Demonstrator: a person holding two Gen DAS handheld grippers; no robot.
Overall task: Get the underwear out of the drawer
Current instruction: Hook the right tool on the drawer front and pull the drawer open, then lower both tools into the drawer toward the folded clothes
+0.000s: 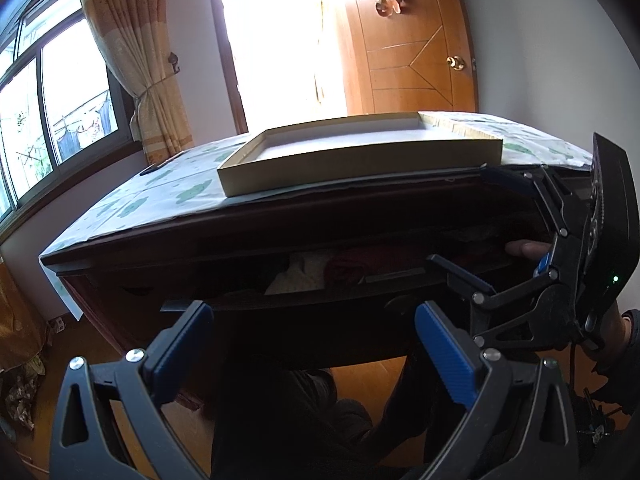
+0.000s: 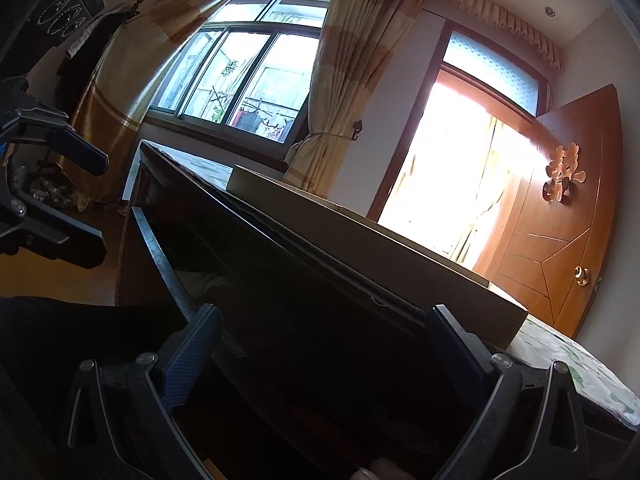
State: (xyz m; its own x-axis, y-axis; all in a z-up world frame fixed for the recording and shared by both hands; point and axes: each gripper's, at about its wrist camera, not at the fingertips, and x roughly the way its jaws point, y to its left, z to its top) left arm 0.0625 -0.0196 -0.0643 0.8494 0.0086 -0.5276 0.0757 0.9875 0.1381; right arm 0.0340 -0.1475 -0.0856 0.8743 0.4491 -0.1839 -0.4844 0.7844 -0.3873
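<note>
Left wrist view: the left gripper point(image 1: 314, 340) hangs wide open at 6 o'clock, just in front of the drawer point(image 1: 320, 304), which stands partly pulled out of the dark wooden dresser point(image 1: 160, 240). Inside, at the centre, lie folded clothes point(image 1: 316, 272), pale and dark red; which piece is the underwear I cannot tell. At 3 o'clock the right gripper point(image 1: 456, 220) reaches into the drawer's right end, its jaws spread wide and holding nothing, with a fingertip point(image 1: 526, 247) showing beside it.

Right wrist view: the right gripper point(image 2: 320, 344) at 6 o'clock is spread wide over the drawer's dark interior, where little can be made out; the left gripper point(image 2: 86, 200) shows at 9 o'clock.

Risk, as I judge it: the opening is narrow and deeply shaded, so a jaw could strike the dresser's top edge, or close on the wrong garment or several at once.

A cloth printed with green shapes point(image 1: 132, 208) covers the dresser top, with a shallow cardboard tray point(image 1: 360, 156) resting on it. Around: a window point(image 1: 60, 100) at 9 o'clock, a tied-back curtain point(image 1: 136, 40), a sunlit doorway and a wooden door point(image 1: 420, 60) at 1 o'clock
</note>
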